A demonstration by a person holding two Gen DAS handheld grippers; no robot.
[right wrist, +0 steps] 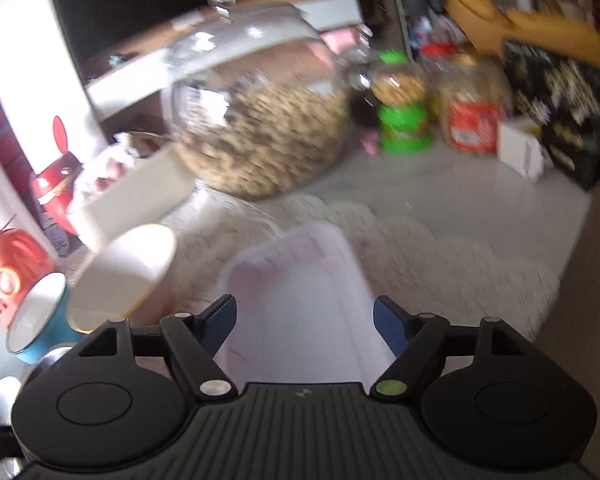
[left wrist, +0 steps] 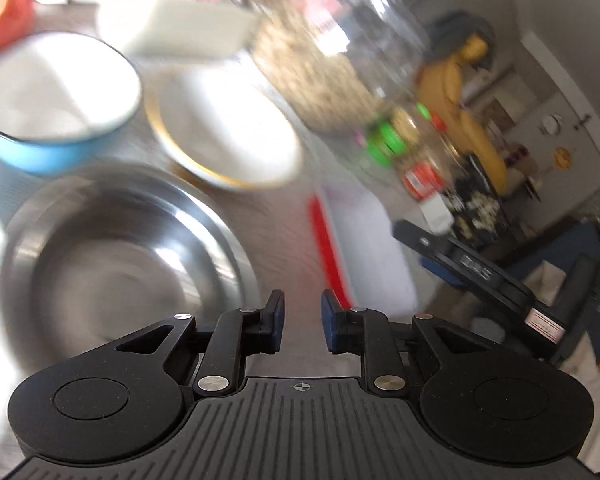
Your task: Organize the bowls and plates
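In the left wrist view a steel bowl (left wrist: 120, 248) lies just left of my left gripper (left wrist: 302, 320), whose fingers stand a narrow gap apart with nothing between them. Beyond it sit a gold-rimmed white plate (left wrist: 224, 128) and a blue bowl (left wrist: 56, 96) with a white inside. My right gripper (right wrist: 304, 320) is open wide over a translucent plastic container (right wrist: 300, 280) that lies between its fingers, the pads off its sides. The same plate (right wrist: 120, 276) and blue bowl (right wrist: 40, 316) sit at its left. The views are blurred.
A big glass jar of nuts (right wrist: 260, 120) stands behind the dishes. Green-lidded jars (right wrist: 404, 120), a red-labelled jar (right wrist: 472, 120), a white box (right wrist: 520, 156) and a dark box (right wrist: 560, 108) line the back right. Red figurines (right wrist: 4, 272) stand at the left. A fluffy white mat (right wrist: 460, 248) covers the surface.
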